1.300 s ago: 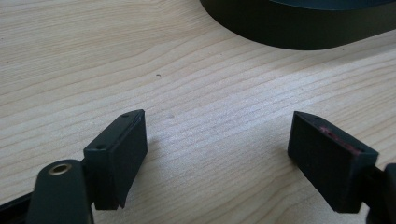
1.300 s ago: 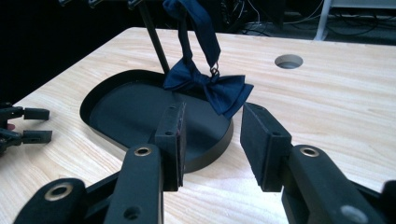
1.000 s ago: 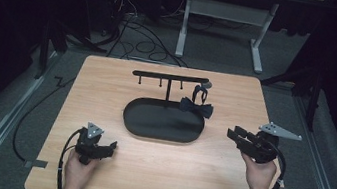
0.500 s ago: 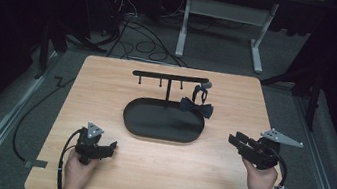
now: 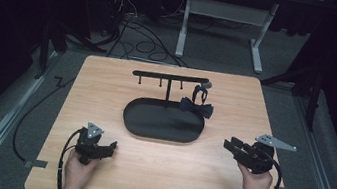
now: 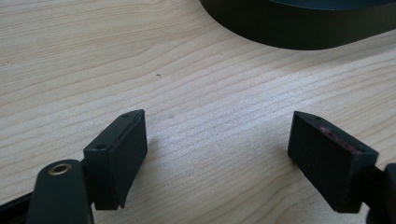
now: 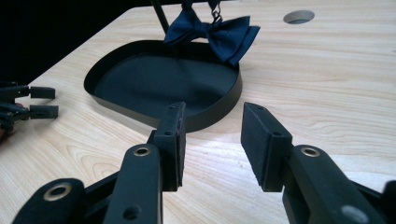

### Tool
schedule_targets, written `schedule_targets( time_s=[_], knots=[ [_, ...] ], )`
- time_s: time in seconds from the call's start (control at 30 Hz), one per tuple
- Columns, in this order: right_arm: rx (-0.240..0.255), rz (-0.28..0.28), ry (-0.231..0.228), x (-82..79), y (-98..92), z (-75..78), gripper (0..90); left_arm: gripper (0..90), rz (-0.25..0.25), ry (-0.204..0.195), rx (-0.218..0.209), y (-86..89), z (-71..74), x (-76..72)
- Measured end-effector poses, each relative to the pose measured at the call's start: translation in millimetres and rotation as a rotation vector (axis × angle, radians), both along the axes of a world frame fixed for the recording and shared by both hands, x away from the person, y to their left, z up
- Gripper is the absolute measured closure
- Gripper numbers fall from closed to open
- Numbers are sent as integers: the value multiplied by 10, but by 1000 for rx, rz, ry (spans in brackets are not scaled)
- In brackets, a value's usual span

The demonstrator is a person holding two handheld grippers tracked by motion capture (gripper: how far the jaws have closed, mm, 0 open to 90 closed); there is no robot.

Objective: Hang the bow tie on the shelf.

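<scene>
The bow tie (image 5: pixel 196 107) hung from the stand's (image 5: pixel 170 77) hook at two o'clock of the tray (image 5: pixel 162 121), within reach; both grippers (image 5: pixel 109 145) (image 5: pixel 230 144) rested with fingers spread, empty.

Lighting: wooden table (image 5: pixel 154 173) evenly bright under overhead light, surroundings nearly black. Soft shadows under the black tray (image 7: pixel 163 79); faint sheen on the wood beside its wall. High view slightly soft; gripper views sharp, foreground jaws mildly blurred.

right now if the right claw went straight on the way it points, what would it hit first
Most likely the near wall of the black oval tray: the right claw is open, empty and aimed at it over bare table. The bow tie hangs beyond, though depth is uncertain.
</scene>
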State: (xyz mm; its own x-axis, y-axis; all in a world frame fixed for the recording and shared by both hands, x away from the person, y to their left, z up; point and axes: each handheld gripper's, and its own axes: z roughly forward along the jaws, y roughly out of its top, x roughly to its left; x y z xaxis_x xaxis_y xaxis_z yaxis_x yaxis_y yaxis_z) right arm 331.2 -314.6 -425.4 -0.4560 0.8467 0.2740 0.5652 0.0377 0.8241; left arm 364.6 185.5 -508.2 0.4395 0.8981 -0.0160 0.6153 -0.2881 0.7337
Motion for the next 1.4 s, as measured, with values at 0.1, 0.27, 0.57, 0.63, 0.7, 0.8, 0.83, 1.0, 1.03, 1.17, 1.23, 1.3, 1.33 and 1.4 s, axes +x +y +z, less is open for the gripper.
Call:
schedule_targets(
  time_s=[0.1, 0.27, 0.57, 0.63, 0.7, 0.8, 0.83, 1.0, 1.03, 1.17, 1.23, 1.3, 1.33, 1.4],
  knots=[
    [7, 4, 11, -1, 24, -36, 620, 203, 0, 0, 0, 0, 0, 0],
    [8, 11, 10, 2, 46, -69, 620, 203, 0, 0, 0, 0, 0, 0],
    [34, 37, 21, 33, 151, -145, 620, 203, 0, 0, 0, 0, 0, 0],
    [34, 43, 20, 38, 172, -157, 620, 203, 0, 0, 0, 0, 0, 0],
    [38, 45, 21, 43, 192, -169, 620, 203, 0, 0, 0, 0, 0, 0],
    [40, 50, 24, 54, 217, -190, 620, 203, 0, 0, 0, 0, 0, 0],
    [40, 50, 24, 54, 217, -190, 620, 203, 0, 0, 0, 0, 0, 0],
    [43, 52, 32, 71, 249, -225, 620, 203, 0, 0, 0, 0, 0, 0],
    [43, 54, 33, 77, 262, -238, 620, 203, 0, 0, 0, 0, 0, 0],
    [38, 60, 36, 94, 295, -262, 620, 203, 0, 0, 0, 0, 0, 0],
    [39, 61, 38, 100, 308, -272, 620, 203, 0, 0, 0, 0, 0, 0],
    [37, 62, 40, 106, 321, -280, 620, 203, 0, 0, 0, 0, 0, 0],
    [36, 63, 41, 111, 325, -286, 620, 203, 0, 0, 0, 0, 0, 0],
    [39, 64, 43, 120, 330, -301, 620, 202, 0, 0, 0, 0, 0, 0]
  ],
)
